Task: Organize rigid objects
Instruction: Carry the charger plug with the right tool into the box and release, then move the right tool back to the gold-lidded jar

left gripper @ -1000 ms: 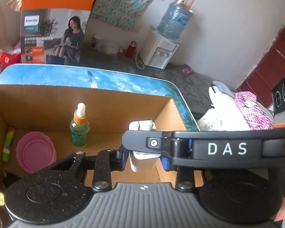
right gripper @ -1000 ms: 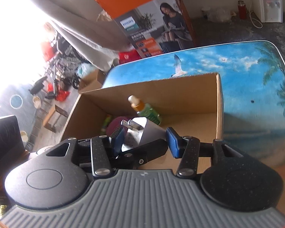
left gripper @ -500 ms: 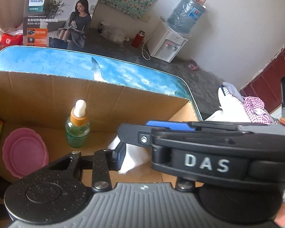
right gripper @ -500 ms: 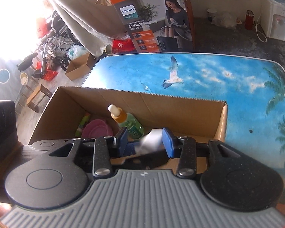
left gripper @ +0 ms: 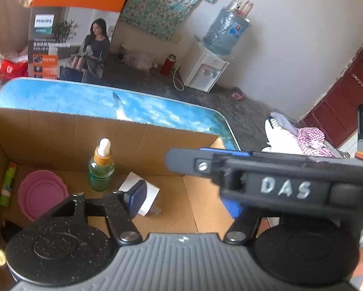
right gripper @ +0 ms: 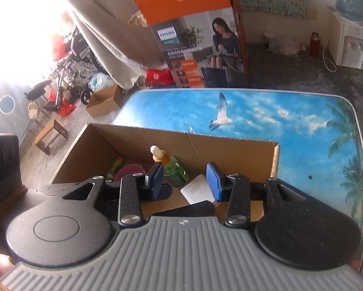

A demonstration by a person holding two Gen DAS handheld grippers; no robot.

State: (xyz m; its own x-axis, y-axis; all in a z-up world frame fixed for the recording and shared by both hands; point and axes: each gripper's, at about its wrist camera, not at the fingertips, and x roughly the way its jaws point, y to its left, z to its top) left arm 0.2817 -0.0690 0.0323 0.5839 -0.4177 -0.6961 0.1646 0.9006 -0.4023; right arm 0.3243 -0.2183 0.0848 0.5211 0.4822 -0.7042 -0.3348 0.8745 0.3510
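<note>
Released since a second ago, the white charger point(left gripper: 144, 195) lies on the floor of the cardboard box point(left gripper: 60, 131), near the dropper bottle point(left gripper: 101, 169). Left tool point(left gripper: 184, 200) is opening, right tool point(right gripper: 184, 178) spread and empty (placing step done); next, fetch another item.

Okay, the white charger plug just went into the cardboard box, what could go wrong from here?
1. The left gripper is opening low inside the brown cardboard box; one blue pad is right beside the white charger plug and may drag it on withdrawal.
2. The green glass dropper bottle stands upright close by and could be tipped.
3. The right gripper, empty, crosses over the left; they may collide.
</note>
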